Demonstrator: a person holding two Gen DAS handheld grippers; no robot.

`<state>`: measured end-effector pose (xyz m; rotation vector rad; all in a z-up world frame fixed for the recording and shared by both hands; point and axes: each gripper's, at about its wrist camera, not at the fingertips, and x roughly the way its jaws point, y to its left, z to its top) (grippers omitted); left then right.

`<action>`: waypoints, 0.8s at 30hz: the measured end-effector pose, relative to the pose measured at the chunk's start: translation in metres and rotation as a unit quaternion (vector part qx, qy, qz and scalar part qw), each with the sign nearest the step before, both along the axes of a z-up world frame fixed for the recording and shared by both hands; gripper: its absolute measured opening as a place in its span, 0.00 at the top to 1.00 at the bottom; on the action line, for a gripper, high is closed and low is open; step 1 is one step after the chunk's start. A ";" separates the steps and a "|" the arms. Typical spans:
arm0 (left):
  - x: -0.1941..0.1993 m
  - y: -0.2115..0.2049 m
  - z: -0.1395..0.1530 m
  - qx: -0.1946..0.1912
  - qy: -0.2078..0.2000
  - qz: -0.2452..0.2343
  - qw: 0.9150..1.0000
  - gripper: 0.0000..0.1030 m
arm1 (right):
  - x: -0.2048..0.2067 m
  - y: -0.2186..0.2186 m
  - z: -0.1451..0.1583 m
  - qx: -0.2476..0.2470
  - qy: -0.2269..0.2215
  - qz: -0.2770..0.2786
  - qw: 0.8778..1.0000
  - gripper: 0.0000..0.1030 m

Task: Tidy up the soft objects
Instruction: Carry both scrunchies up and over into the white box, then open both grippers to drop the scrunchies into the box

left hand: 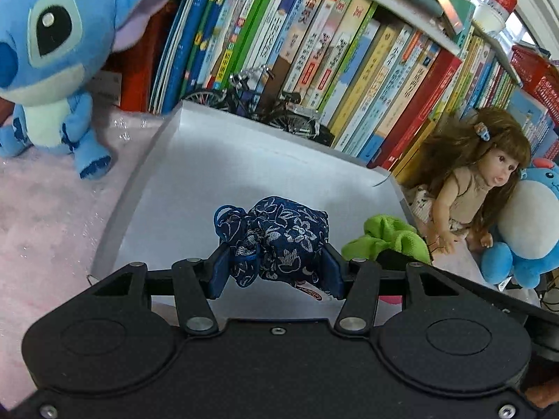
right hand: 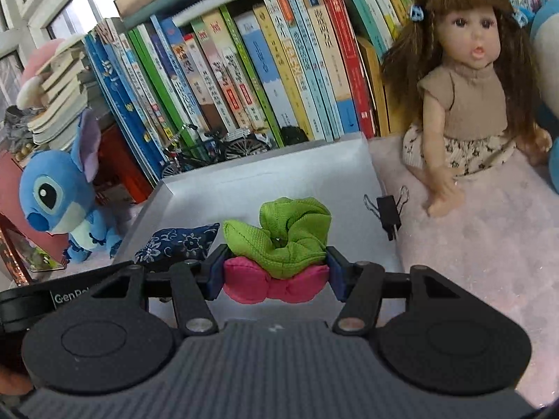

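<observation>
My left gripper is shut on a navy floral cloth pouch, held over the white tray. The right gripper is shut on a green and pink soft toy, its green top showing at the tray's right side in the left wrist view. In the right wrist view the navy pouch appears just left of the right gripper, over the white tray. Whether either object touches the tray floor is hidden.
A blue plush sits left of the tray on a pink fluffy cloth. A long-haired doll and a blue-white plush sit at the right. Books and a model bicycle stand behind. A black binder clip grips the tray's right edge.
</observation>
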<state>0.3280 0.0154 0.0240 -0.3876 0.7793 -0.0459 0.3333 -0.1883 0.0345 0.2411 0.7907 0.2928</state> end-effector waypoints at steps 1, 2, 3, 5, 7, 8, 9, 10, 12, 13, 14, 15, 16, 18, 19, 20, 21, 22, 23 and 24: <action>0.001 -0.001 -0.002 0.001 0.002 0.001 1.000 0.50 | 0.001 0.001 -0.003 0.000 0.004 -0.001 1.000 0.40; 0.002 -0.001 -0.003 0.001 0.003 0.001 1.000 0.50 | 0.002 0.002 -0.005 -0.001 0.006 -0.001 1.000 0.40; 0.003 -0.002 -0.005 0.001 0.005 0.000 1.000 0.50 | 0.003 0.002 -0.007 -0.003 0.008 -0.001 1.000 0.40; 0.005 -0.002 -0.008 0.003 0.010 -0.001 1.000 0.50 | 0.004 0.003 -0.011 -0.004 0.009 0.002 1.000 0.40; 0.007 -0.001 -0.013 0.001 0.021 -0.001 1.000 0.50 | 0.005 0.004 -0.014 -0.008 0.010 0.003 1.000 0.40; 0.007 -0.001 -0.015 0.003 0.024 0.000 1.000 0.50 | 0.006 0.005 -0.015 -0.009 0.011 0.004 1.000 0.40; 0.007 -0.002 -0.016 0.009 0.024 0.000 1.000 0.50 | 0.006 0.005 -0.016 -0.009 0.012 0.005 1.000 0.40; 0.007 -0.004 -0.017 0.015 0.024 -0.001 1.000 0.50 | 0.007 0.005 -0.016 -0.009 0.013 0.006 1.000 0.40; 0.007 -0.006 -0.018 0.023 0.026 -0.003 0.999 0.50 | 0.007 0.006 -0.019 -0.010 0.016 0.006 1.000 0.40; 0.007 -0.006 -0.018 0.026 0.025 -0.004 0.999 0.50 | 0.008 0.006 -0.020 -0.009 0.018 0.004 1.000 0.40; 0.006 -0.007 -0.019 0.028 0.025 -0.006 0.999 0.50 | 0.009 0.005 -0.021 -0.008 0.022 0.003 1.000 0.40; 0.007 -0.008 -0.019 0.031 0.024 -0.008 0.999 0.49 | 0.009 0.005 -0.023 -0.007 0.026 0.001 1.000 0.41; 0.006 -0.008 -0.019 0.034 0.024 -0.009 0.999 0.49 | 0.009 0.004 -0.025 -0.006 0.030 0.001 1.000 0.41; 0.007 -0.010 -0.019 0.038 0.025 -0.009 0.999 0.49 | 0.008 0.003 -0.026 -0.010 0.025 0.004 1.000 0.41; 0.007 -0.010 -0.018 0.038 0.025 -0.009 0.999 0.49 | 0.008 0.003 -0.026 -0.011 0.025 0.004 1.000 0.40; 0.007 -0.010 -0.018 0.038 0.026 -0.008 0.999 0.49 | 0.008 0.003 -0.026 -0.010 0.025 0.005 1.000 0.40; 0.008 -0.011 -0.017 0.035 0.026 -0.008 0.999 0.48 | 0.008 0.002 -0.026 -0.009 0.025 0.005 1.000 0.37; 0.008 -0.011 -0.017 0.034 0.027 -0.008 0.999 0.46 | 0.008 0.002 -0.026 -0.007 0.025 0.004 1.000 0.36; 0.007 -0.010 -0.016 0.030 0.026 -0.007 0.999 0.43 | 0.008 0.001 -0.025 -0.005 0.025 0.003 1.000 0.35; 0.006 -0.008 -0.016 0.027 0.023 -0.006 0.999 0.42 | 0.008 -0.001 -0.025 -0.002 0.025 0.000 1.000 0.31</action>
